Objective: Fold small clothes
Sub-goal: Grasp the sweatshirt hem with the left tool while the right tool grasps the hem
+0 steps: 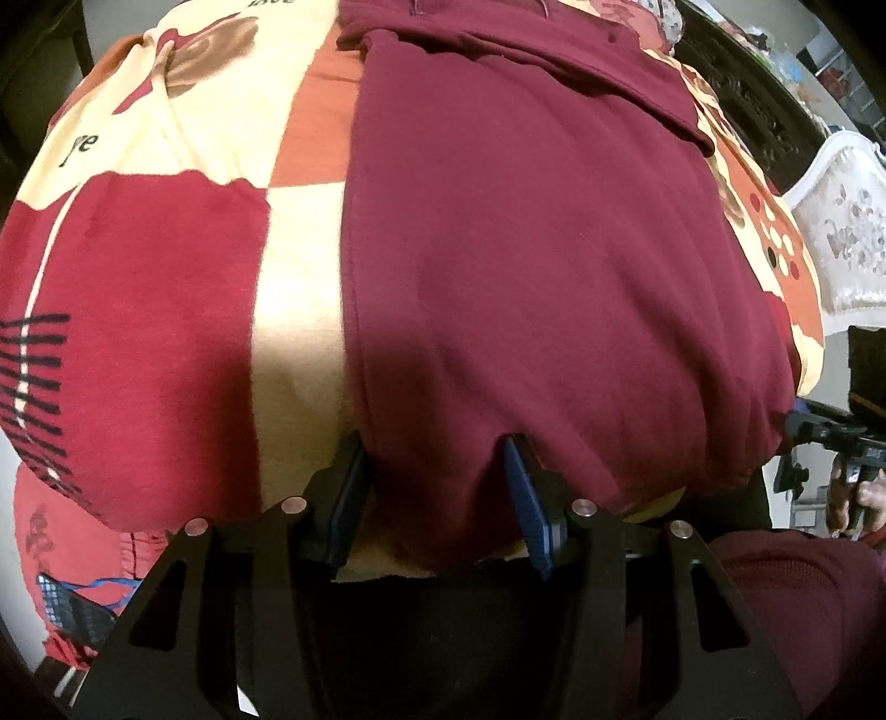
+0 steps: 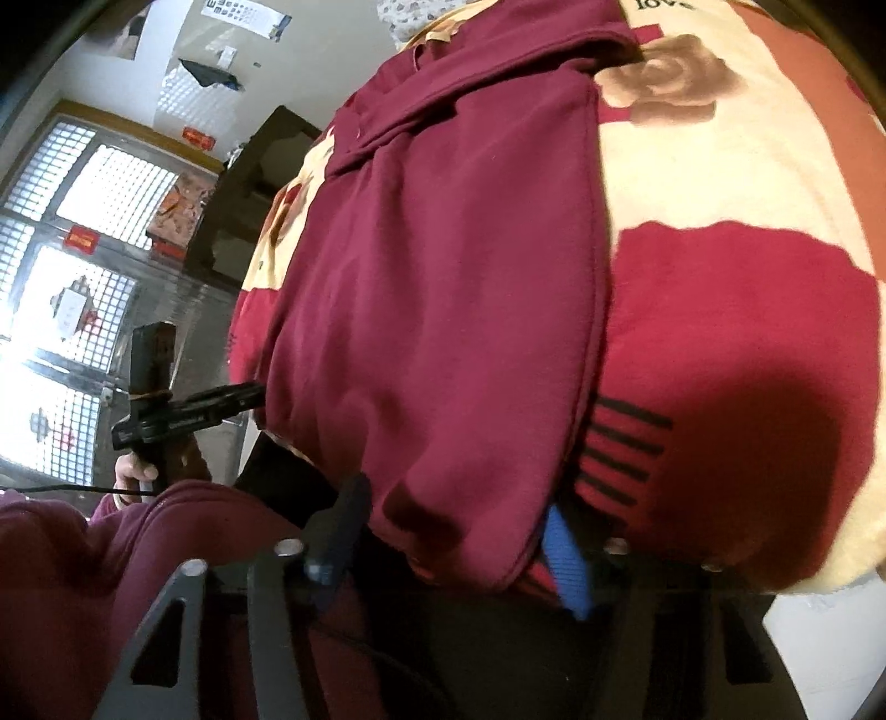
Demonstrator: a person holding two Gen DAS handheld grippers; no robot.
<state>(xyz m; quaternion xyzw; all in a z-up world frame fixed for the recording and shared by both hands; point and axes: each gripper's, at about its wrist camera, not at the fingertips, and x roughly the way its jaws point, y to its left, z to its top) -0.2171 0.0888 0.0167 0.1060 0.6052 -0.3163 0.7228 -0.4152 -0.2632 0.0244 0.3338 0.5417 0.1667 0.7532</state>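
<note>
Pinching soft maroon garment [image 1: 542,266] hem: left gripper [image 1: 437,498], right gripper [image 2: 459,531]; fleecy blanket [image 1: 166,266] beneath.

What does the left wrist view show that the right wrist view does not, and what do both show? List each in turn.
Only the left wrist view: the white upholstered furniture at the right edge, and the left gripper with the garment's near hem between its fingers.

Only the right wrist view: the bright barred window, papers on the wall, and the right gripper at the garment's near corner.

Both: the maroon garment lying partly folded on the red and cream patterned blanket, and a hand holding the other gripper off to the side.
</note>
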